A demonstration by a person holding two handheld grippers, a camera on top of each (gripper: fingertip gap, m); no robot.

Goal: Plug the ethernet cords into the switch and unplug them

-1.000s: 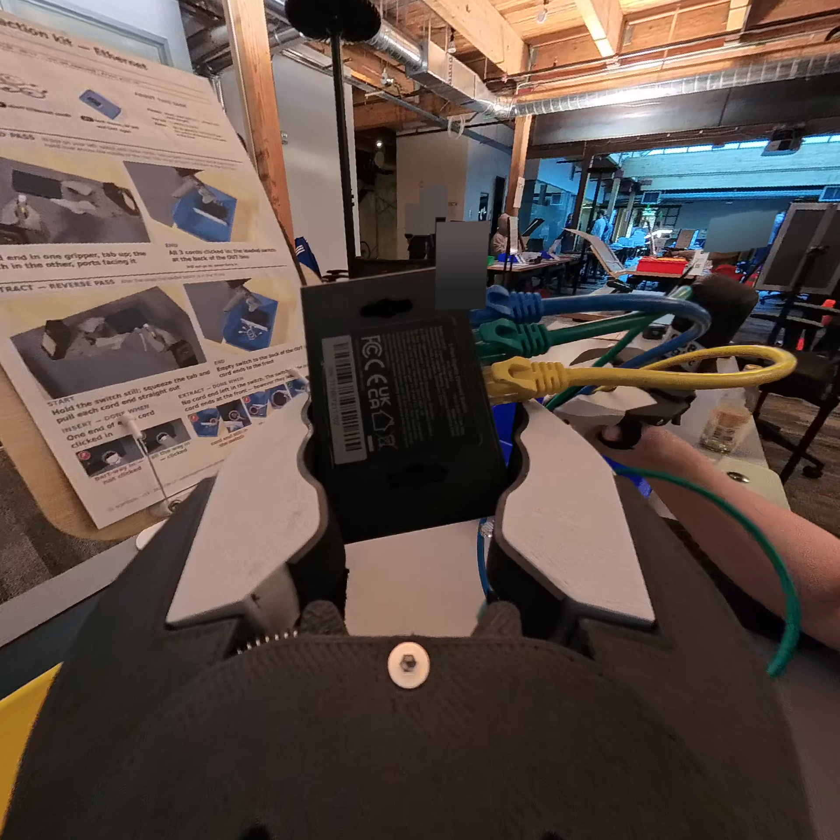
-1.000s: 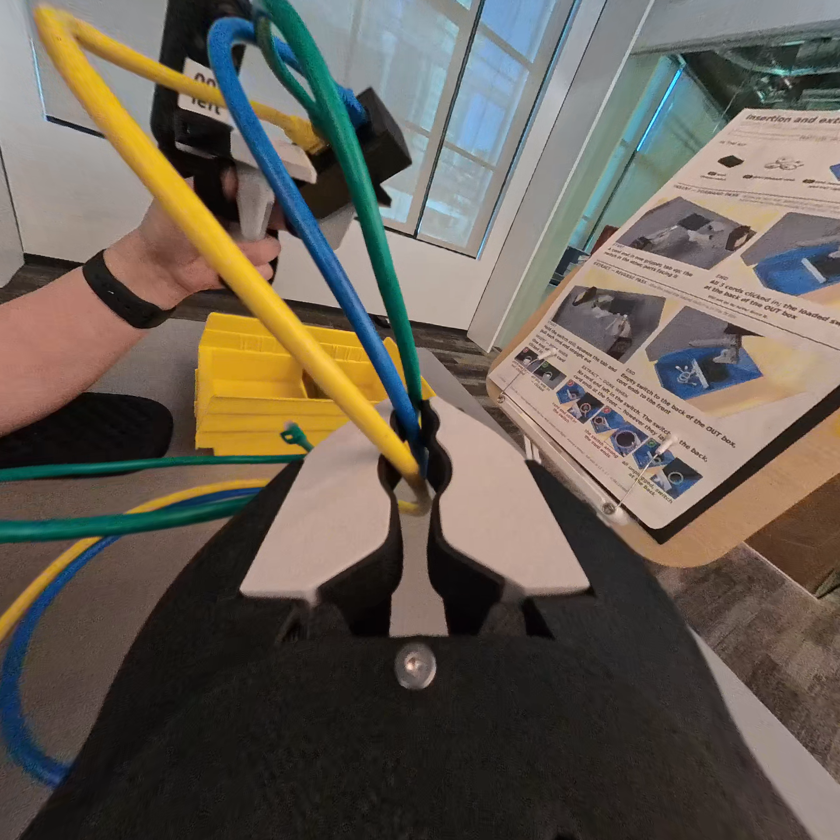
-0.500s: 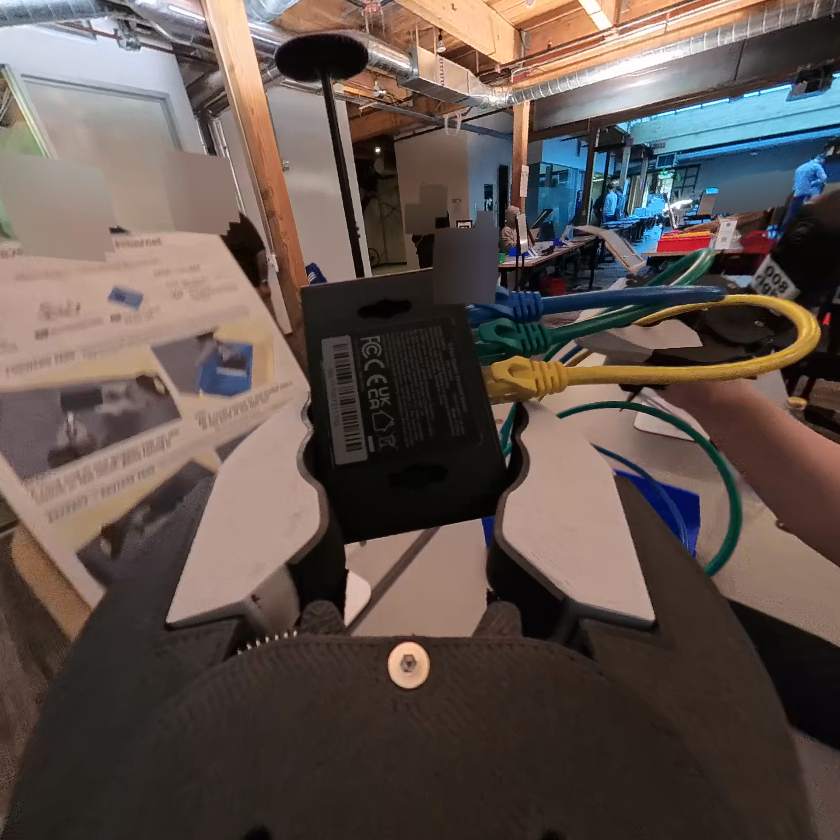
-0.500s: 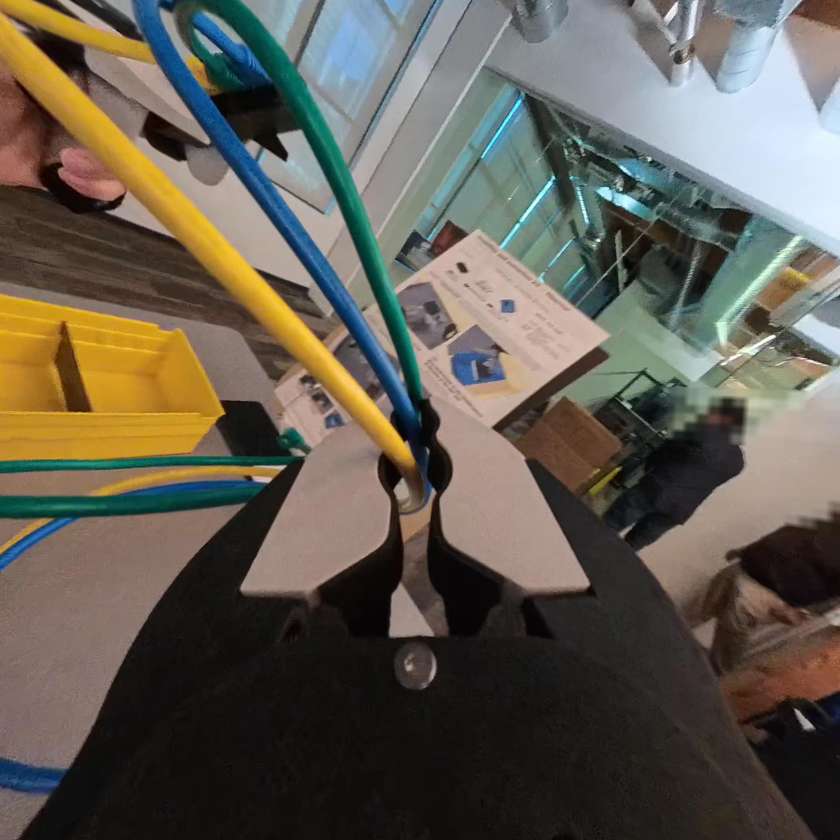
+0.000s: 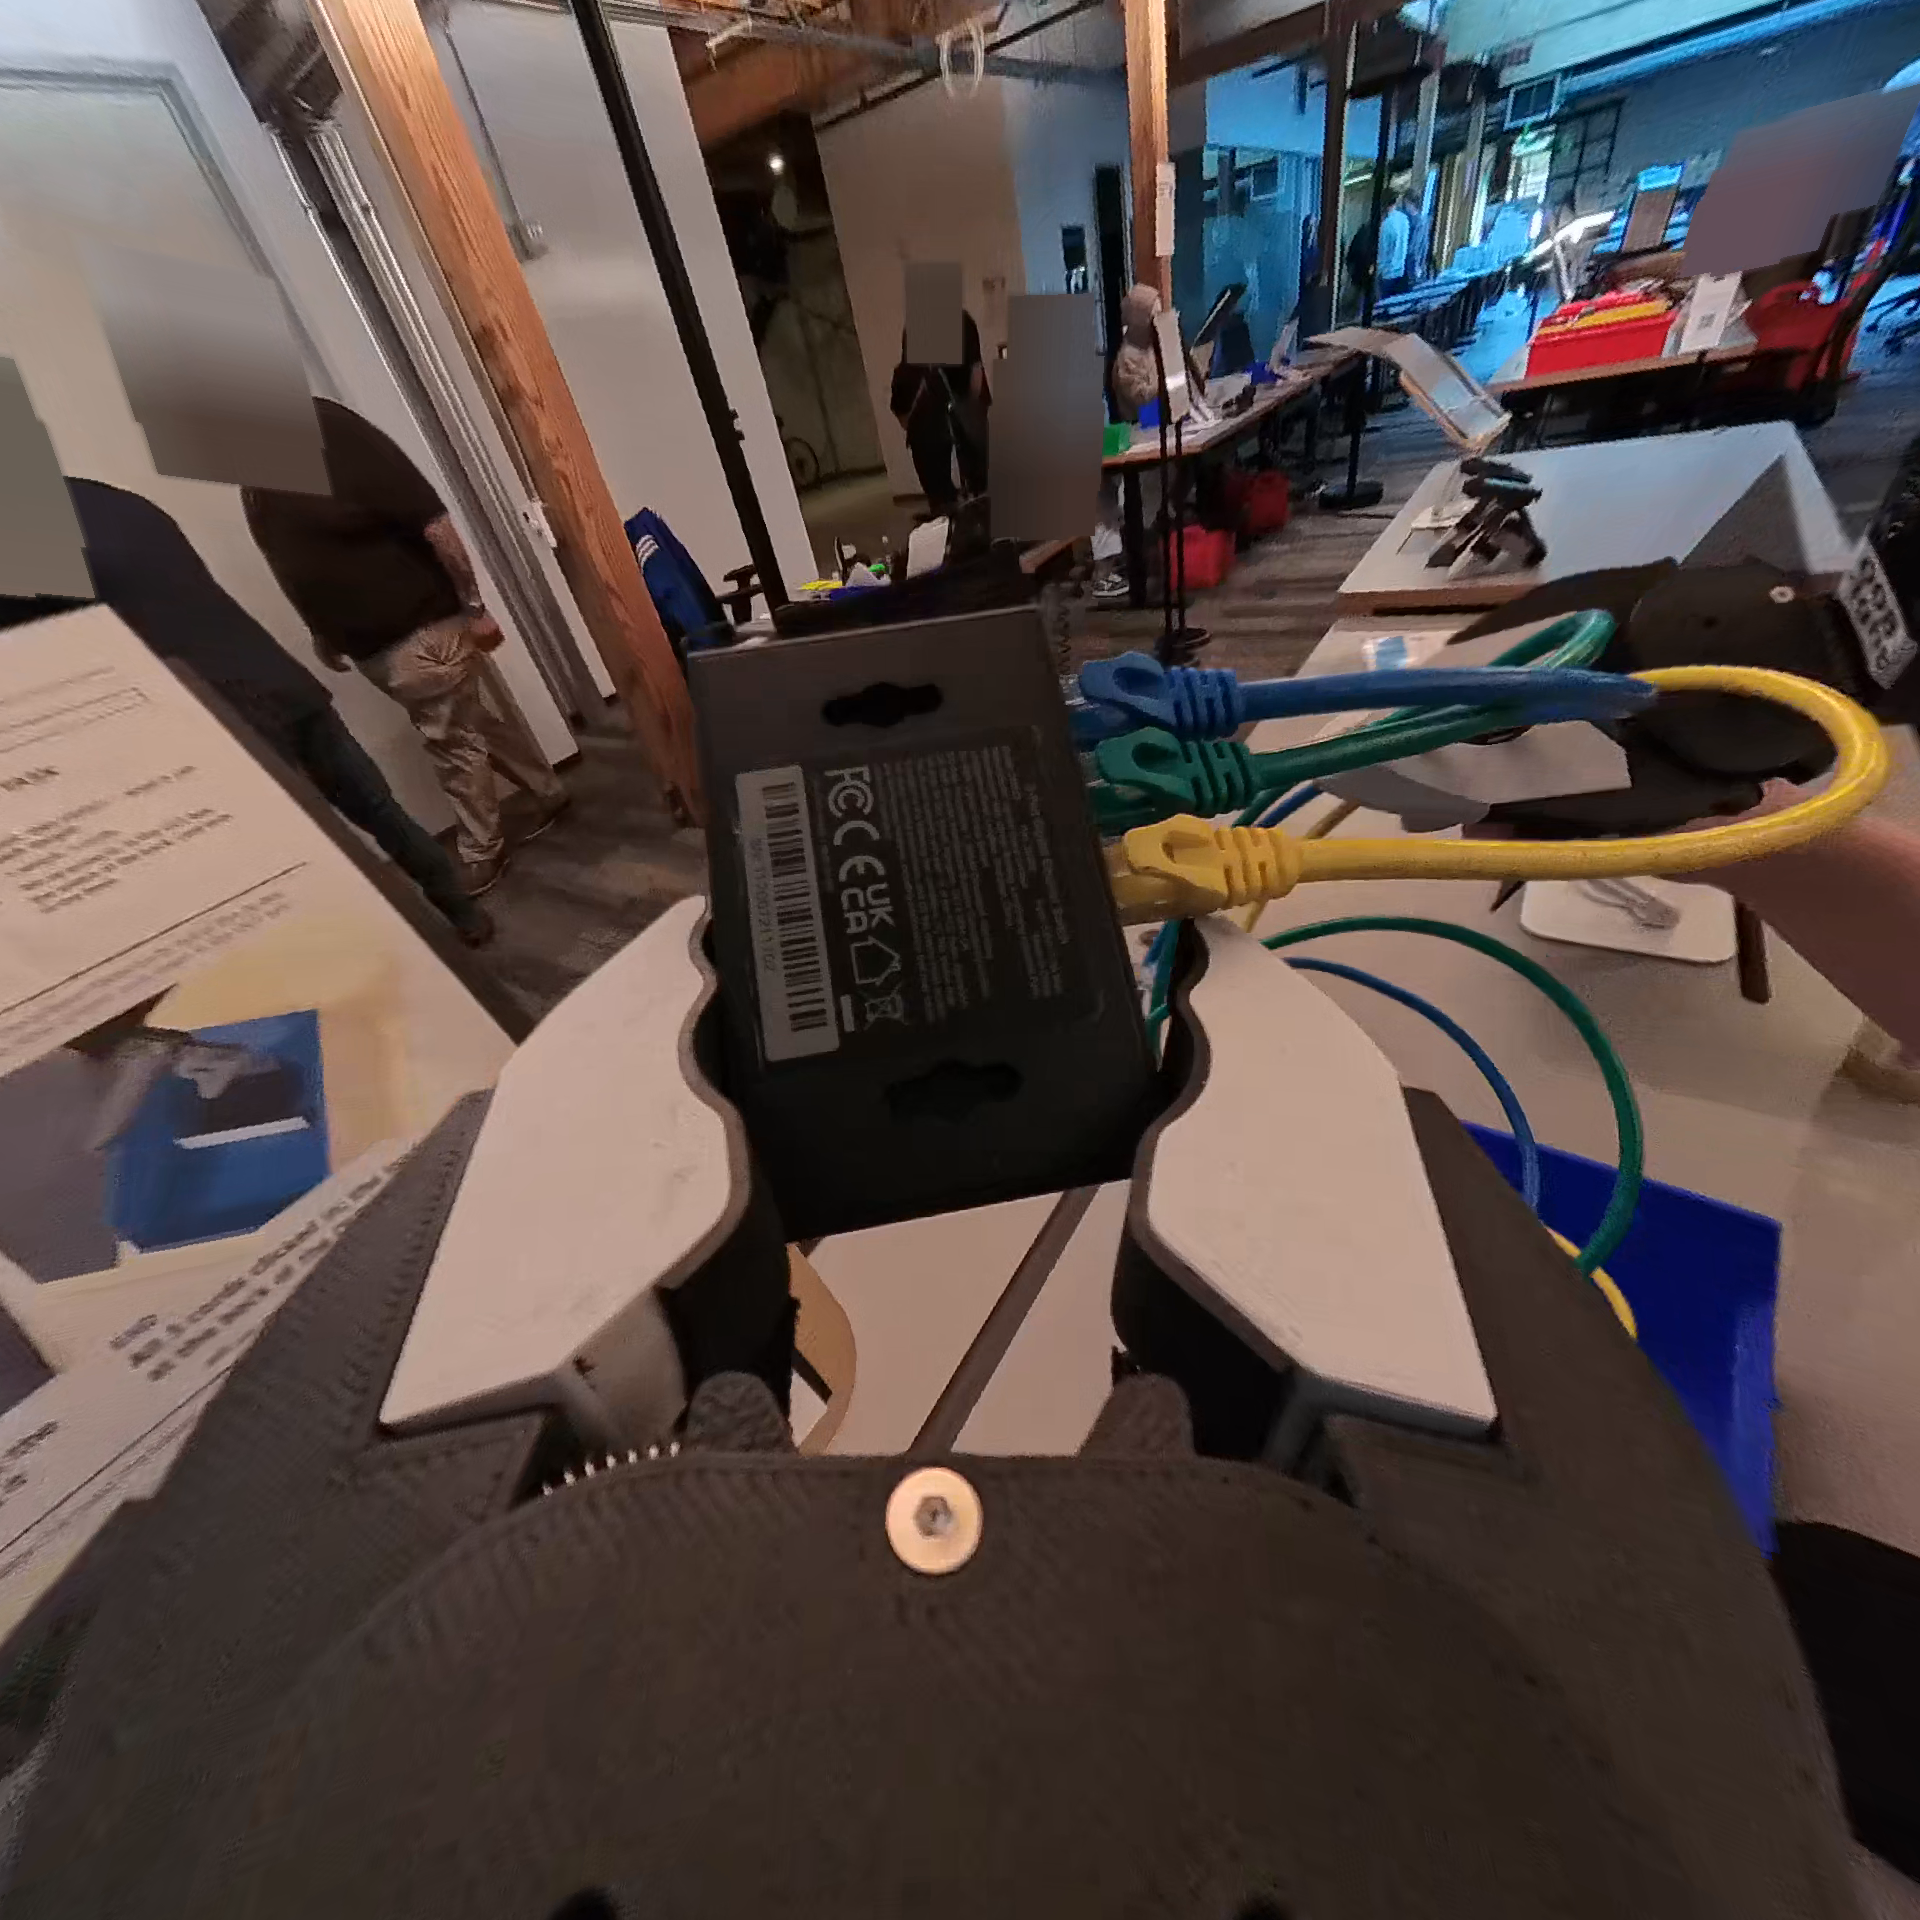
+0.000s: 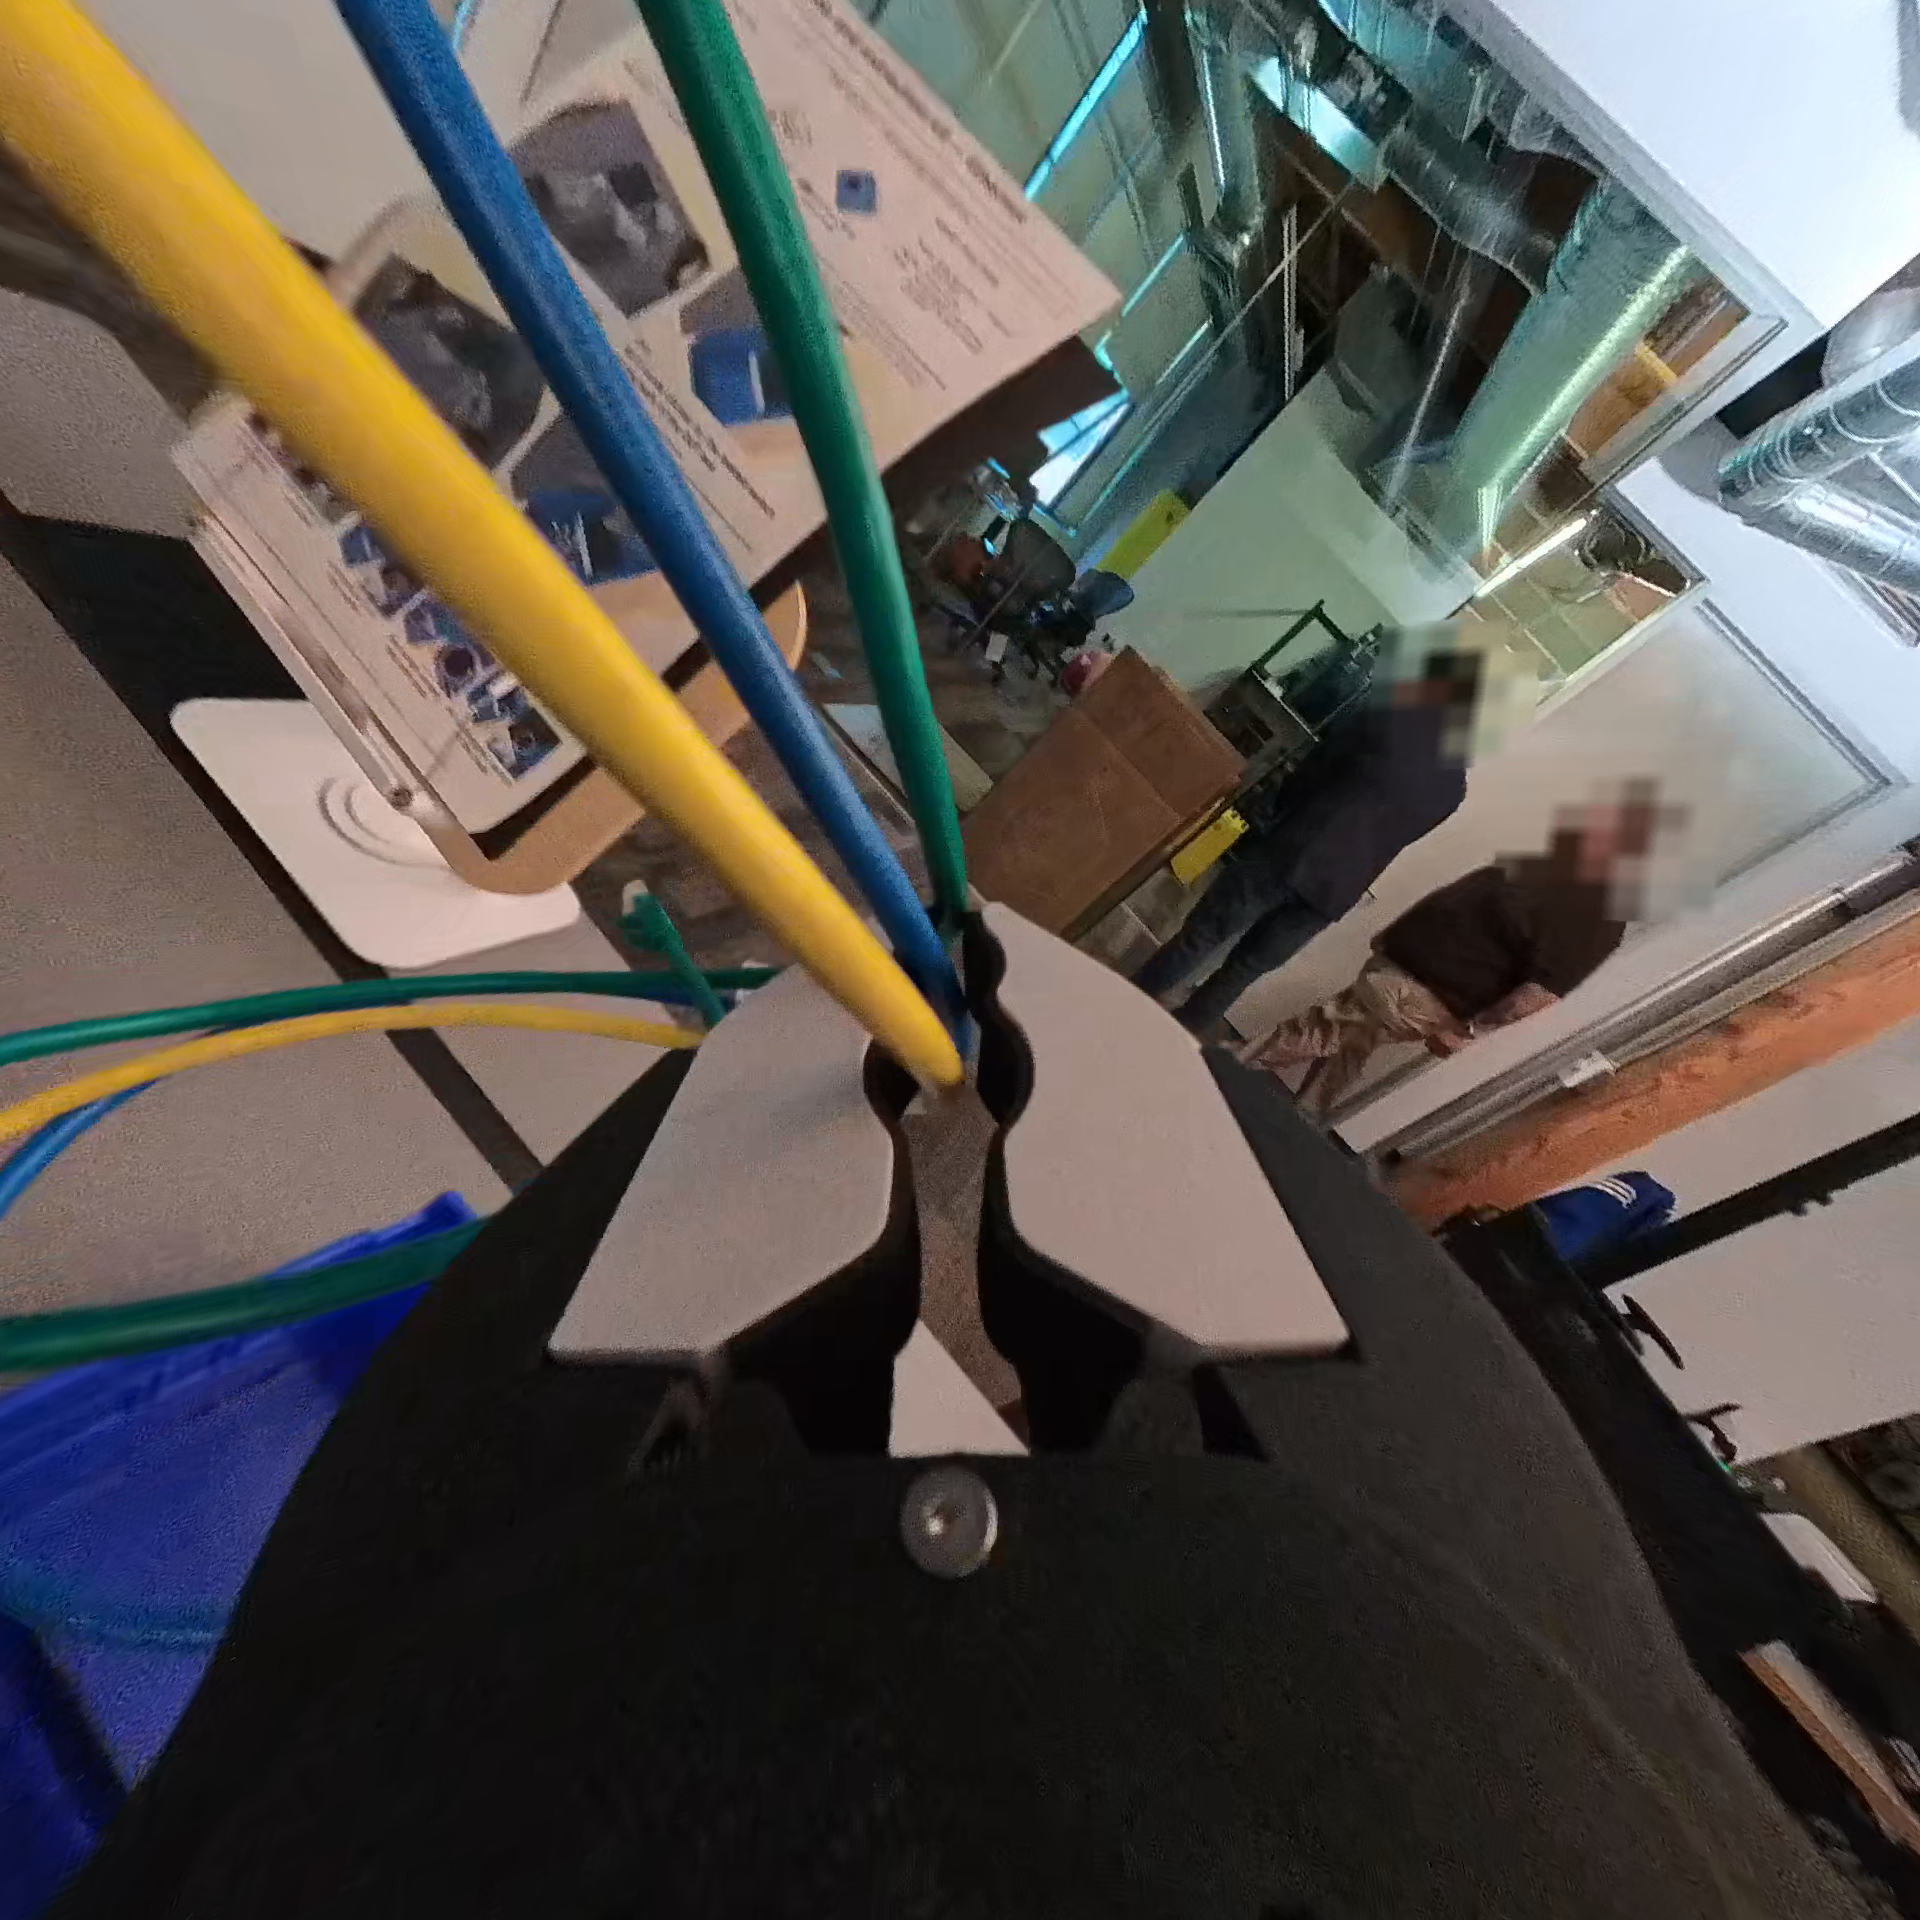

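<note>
My left gripper (image 5: pixel 940 940) is shut on a black switch (image 5: pixel 914 914), held upright with its labelled underside facing the camera. A blue cord (image 5: pixel 1164 696), a green cord (image 5: pixel 1174 769) and a yellow cord (image 5: pixel 1205 868) are plugged into the switch's right side. They arc right to my right gripper (image 5: pixel 1538 769). In the right wrist view my right gripper (image 6: pixel 971 935) is shut on the yellow cord (image 6: pixel 436 488), blue cord (image 6: pixel 623 436) and green cord (image 6: pixel 831 364) bundled together. The switch is out of that view.
A blue bin (image 5: pixel 1662 1320) sits low right on the grey table (image 5: pixel 1766 1091); it also shows in the right wrist view (image 6: pixel 156 1455). An instruction board on a stand (image 6: pixel 582 436) stands to the left (image 5: pixel 135 935). People stand beyond. Spacing between my two grippers at the tips: around 20 cm.
Both grippers swung together with the switch and cords, away from the yellow bin and over the blue bin. The grips have not changed.
</note>
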